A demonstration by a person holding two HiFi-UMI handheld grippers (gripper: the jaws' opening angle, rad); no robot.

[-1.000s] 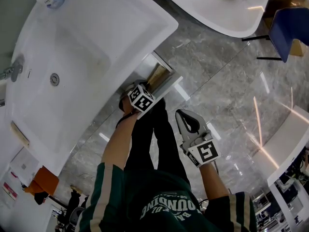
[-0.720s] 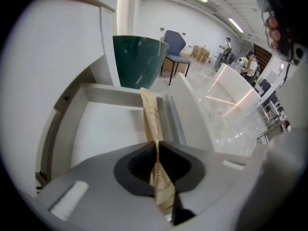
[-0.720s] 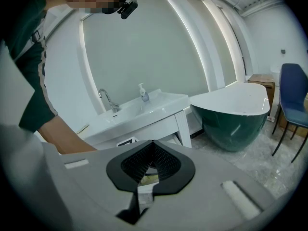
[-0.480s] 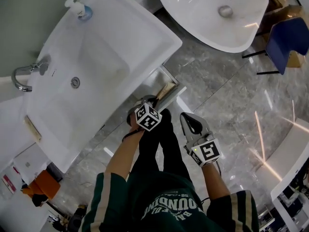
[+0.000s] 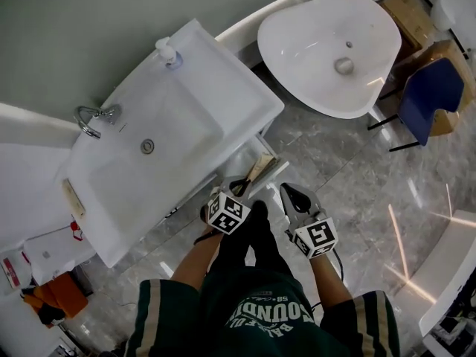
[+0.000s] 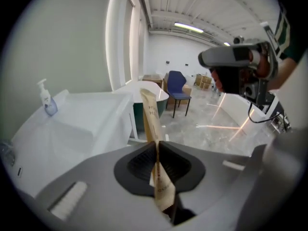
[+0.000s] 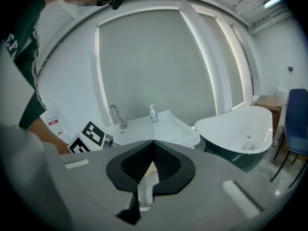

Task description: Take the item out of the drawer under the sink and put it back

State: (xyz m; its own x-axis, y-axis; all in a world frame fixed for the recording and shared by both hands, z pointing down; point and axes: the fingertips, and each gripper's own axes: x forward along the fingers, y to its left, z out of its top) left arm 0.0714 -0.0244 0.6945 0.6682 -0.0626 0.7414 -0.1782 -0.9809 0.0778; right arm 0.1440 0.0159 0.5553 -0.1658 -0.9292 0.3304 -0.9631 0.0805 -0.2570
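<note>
A long flat tan packet (image 6: 152, 124) stands upright, pinched in my left gripper (image 6: 157, 146), whose jaws are shut on its lower part. In the head view this packet (image 5: 260, 169) pokes out of the left gripper (image 5: 243, 187), just above the open white drawer (image 5: 272, 175) under the sink (image 5: 119, 184). My right gripper (image 5: 291, 193) hovers right of the drawer, beside the person's dark legs. Its jaws (image 7: 153, 143) meet with nothing between them. The drawer's inside is mostly hidden by the packet and the left gripper.
A soap bottle (image 5: 165, 50) and a tap (image 5: 88, 117) sit at the back of the sink. A white freestanding tub (image 5: 335, 47) stands to the right, with a blue chair (image 5: 425, 95) and cardboard boxes (image 5: 409, 10) beyond. Grey marble floor (image 5: 349, 169) lies between.
The head view has swung up, so the sink, tub and wall show more fully. My left gripper has come away from the drawer with the packet in it. The right gripper keeps beside it.
</note>
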